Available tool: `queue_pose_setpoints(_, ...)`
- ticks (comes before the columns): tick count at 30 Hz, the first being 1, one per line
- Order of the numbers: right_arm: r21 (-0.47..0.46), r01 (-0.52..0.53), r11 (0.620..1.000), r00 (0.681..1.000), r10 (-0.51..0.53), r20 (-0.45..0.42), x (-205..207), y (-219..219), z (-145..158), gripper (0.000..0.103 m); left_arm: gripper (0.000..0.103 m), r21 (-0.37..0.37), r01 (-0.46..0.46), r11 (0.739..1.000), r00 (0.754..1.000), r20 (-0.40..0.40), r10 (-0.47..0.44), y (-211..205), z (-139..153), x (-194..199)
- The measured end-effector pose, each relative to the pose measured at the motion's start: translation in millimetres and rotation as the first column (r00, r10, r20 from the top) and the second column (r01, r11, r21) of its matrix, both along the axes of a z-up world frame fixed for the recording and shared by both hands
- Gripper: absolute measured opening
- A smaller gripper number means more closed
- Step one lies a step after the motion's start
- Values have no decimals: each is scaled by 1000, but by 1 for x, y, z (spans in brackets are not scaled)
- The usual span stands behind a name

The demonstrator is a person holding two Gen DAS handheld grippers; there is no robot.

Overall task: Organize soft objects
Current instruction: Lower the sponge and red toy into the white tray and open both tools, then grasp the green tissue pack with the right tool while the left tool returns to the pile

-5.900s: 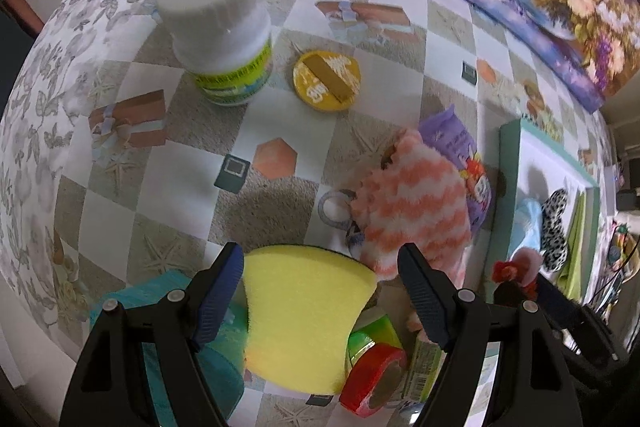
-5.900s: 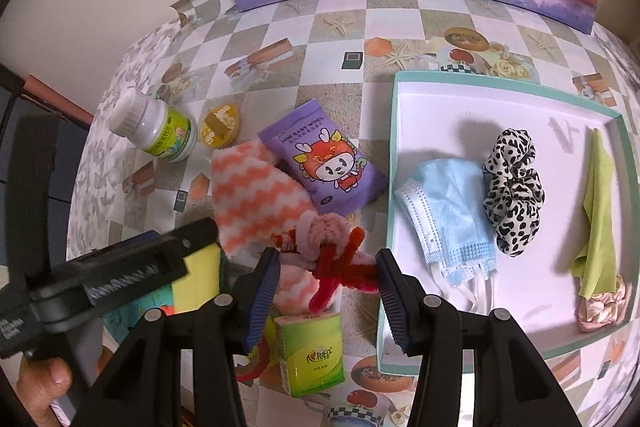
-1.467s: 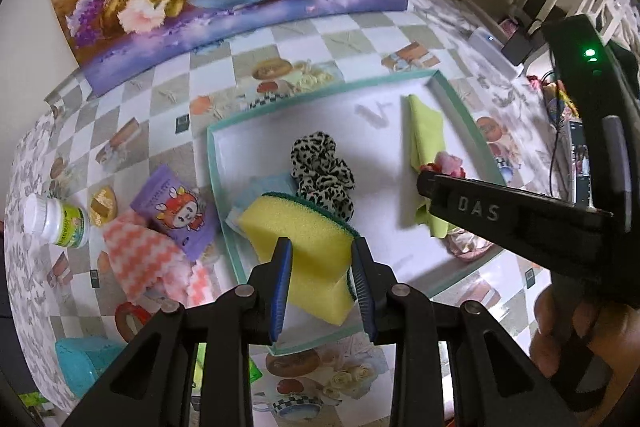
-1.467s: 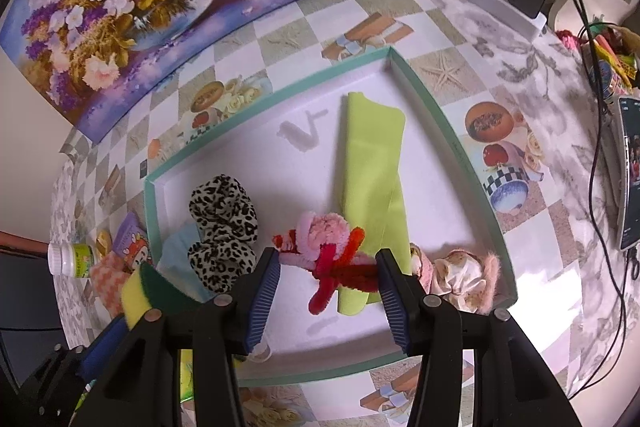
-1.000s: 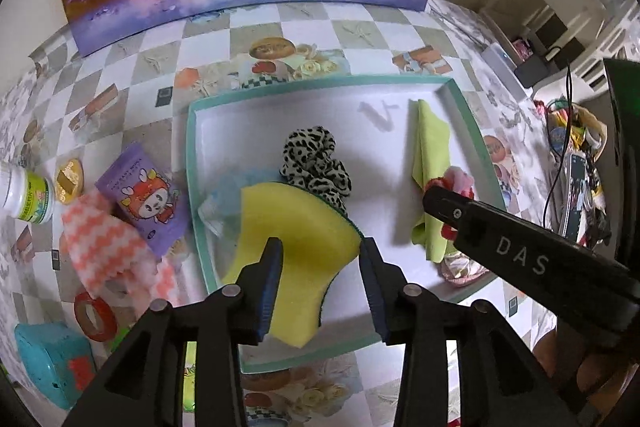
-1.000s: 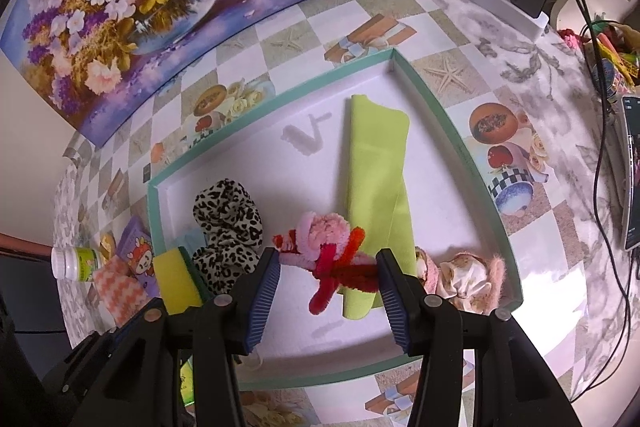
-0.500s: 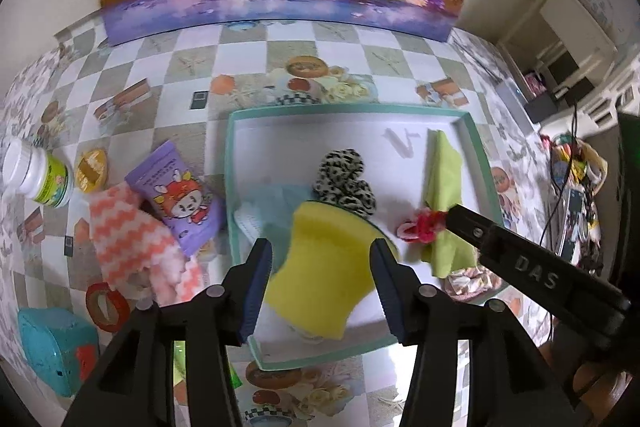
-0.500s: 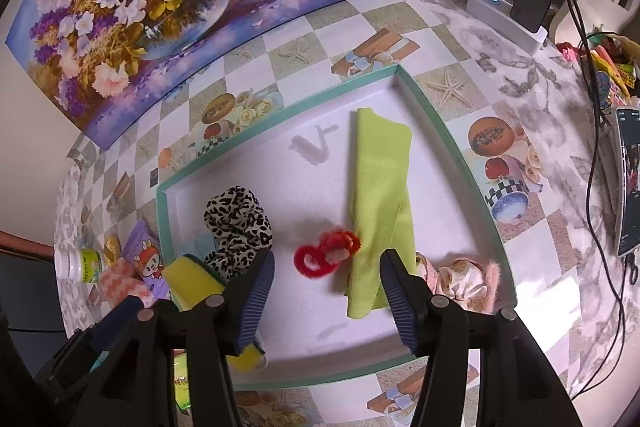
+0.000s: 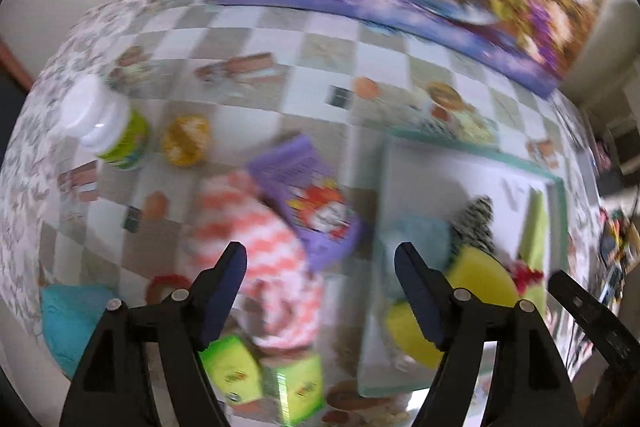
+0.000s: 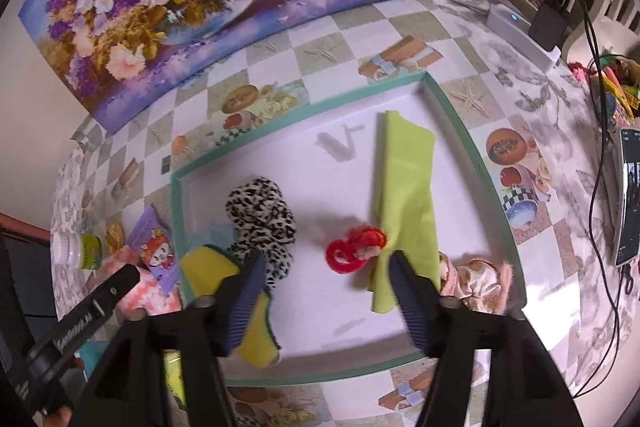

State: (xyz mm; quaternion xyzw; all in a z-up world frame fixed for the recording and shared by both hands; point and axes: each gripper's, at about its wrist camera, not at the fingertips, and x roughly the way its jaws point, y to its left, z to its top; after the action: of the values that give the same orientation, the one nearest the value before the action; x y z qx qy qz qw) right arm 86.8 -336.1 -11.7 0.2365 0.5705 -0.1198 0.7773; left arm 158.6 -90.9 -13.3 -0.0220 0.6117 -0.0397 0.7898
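Yellow foam, the sponge (image 10: 224, 291), now lies in the tray (image 10: 460, 115), at its near left corner and just beside the left finger of the right gripper (image 10: 324, 269). The red toy (image 10: 354, 251) lies on the white floor of the tray, a little beyond the tips of that gripper and nearer to its right finger, and it touches the edge of the green cloth (image 10: 404, 195). The jaws of the right gripper have just been opening; they stand apart and nothing is between them.

The left gripper (image 9: 320, 261) is also empty, and its jaws too have just been opening and stand wide apart. This view is blurred. Between and beyond its fingers lies the striped cloth (image 9: 256, 247), outside the tray on the table, with the purple packet (image 9: 312, 199) partly over it on the side of the right finger. The sponge (image 9: 480, 279) is seen past the right finger.

I judge that the step of putting down two things is finished and the step in hand is to go for the next soft thing. The striped cloth seems the likely one. The next move would call for lowering the open left fingers over the part of the cloth that is free of the packet, then closing on a fold of it, so that the packet stays on the table.
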Motion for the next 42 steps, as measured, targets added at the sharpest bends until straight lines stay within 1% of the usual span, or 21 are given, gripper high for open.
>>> queue_pose_setpoints(4,-15,-18,1000,1000,18,18,2,9,7,75,78,26,-46,999,999,19,45,19,2,4)
queue_pose_setpoints(7,-32,-36,999,999,36,23,4,18,11,75,78,44,-55,998,998,28,53,29,5,6)
queue_pose_setpoints(11,-22,-68,997,996,69,54,6,32,21,75,78,60,-69,996,996,51,66,43,15,6)
queue_pose_setpoints(15,-41,-116,992,989,120,87,8,55,33,75,78,63,-74,995,995,78,69,57,28,3)
queue_pose_setpoints(19,-27,-181,983,978,182,103,13,81,36,75,78,35,-92,995,993,78,89,73,34,0)
queue_pose_setpoints(22,-3,-238,971,967,237,97,16,105,31,75,78,35,-99,995,993,65,96,80,31,-1)
queue_pose_setpoints(26,23,-321,947,945,319,69,21,137,18,75,78,35,-100,994,995,9,100,87,17,-3)
queue_pose_setpoints(29,53,-363,930,932,361,39,23,158,5,75,78,57,-86,995,996,-23,88,89,8,-4)
queue_pose_setpoints(34,67,-403,913,914,405,-14,19,179,-11,75,78,71,-67,995,995,-64,72,92,-2,-6)
queue_pose_setpoints(38,80,-414,907,906,419,-54,14,188,-21,75,78,78,-58,995,994,-85,64,95,-6,-9)
queue_pose_setpoints(42,97,-431,897,896,438,-72,9,196,-27,75,78,74,-57,996,993,-102,65,99,-9,-12)
